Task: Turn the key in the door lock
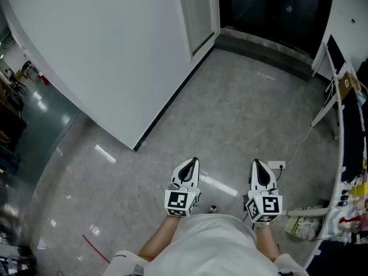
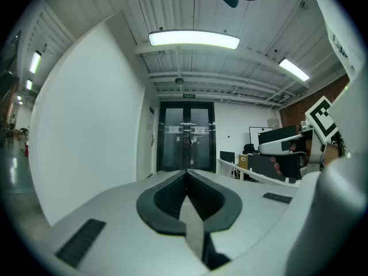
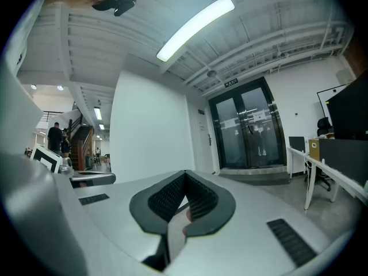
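Standing well back from any door, I have both claws held out level over the floor (image 1: 230,114). The left claw (image 1: 192,163) is pinched closed with nothing between its pads. The right claw (image 1: 257,164) is the same, its tips meeting on empty air. The key and lock I cannot pick out. A white door (image 1: 198,13) sits in the wall ahead to my left and dark glass doors (image 2: 187,145) stand at the far end. The lock is probably on one of them, but it is too small to tell. Risks as I judge them: arriving with the claws closed would knock the key instead of gripping it. I could also head for the wrong door, or catch a foot on the cable (image 1: 299,147) trailing across the floor on my right.
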Demonstrator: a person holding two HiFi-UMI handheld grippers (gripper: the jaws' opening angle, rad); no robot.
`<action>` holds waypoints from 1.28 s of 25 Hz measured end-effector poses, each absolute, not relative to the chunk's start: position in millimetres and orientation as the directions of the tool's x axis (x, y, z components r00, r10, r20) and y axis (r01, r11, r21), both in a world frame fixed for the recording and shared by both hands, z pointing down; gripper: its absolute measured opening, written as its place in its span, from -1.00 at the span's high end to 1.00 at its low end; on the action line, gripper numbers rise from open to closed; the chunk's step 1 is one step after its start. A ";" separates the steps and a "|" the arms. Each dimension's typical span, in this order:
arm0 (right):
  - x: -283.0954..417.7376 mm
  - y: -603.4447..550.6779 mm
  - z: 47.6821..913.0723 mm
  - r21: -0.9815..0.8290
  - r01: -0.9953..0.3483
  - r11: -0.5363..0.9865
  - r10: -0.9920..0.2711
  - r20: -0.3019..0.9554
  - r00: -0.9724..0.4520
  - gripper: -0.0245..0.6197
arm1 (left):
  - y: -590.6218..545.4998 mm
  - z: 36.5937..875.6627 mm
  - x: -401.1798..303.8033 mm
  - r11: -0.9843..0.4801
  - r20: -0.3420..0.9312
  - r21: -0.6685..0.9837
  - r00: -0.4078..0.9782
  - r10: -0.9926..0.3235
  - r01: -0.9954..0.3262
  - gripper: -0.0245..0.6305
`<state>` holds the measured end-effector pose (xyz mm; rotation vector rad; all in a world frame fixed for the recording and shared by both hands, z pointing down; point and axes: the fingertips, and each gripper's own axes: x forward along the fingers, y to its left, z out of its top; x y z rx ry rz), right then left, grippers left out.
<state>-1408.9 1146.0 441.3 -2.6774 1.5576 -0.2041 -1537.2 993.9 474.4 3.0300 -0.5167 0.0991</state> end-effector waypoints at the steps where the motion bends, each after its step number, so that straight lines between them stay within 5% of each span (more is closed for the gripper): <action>1: -1411.6 1142.7 443.7 -0.104 -0.863 -0.494 -0.869 0.096 0.486 0.96 | 989.9 474.6 -1540.1 -0.939 0.074 0.057 0.940 -0.334 -0.338 0.90; 32: -1367.3 1101.5 463.0 -0.138 -0.848 -0.512 -0.858 0.123 0.498 0.96 | 951.4 490.1 -1491.4 -0.948 0.108 0.057 0.946 -0.307 -0.314 0.90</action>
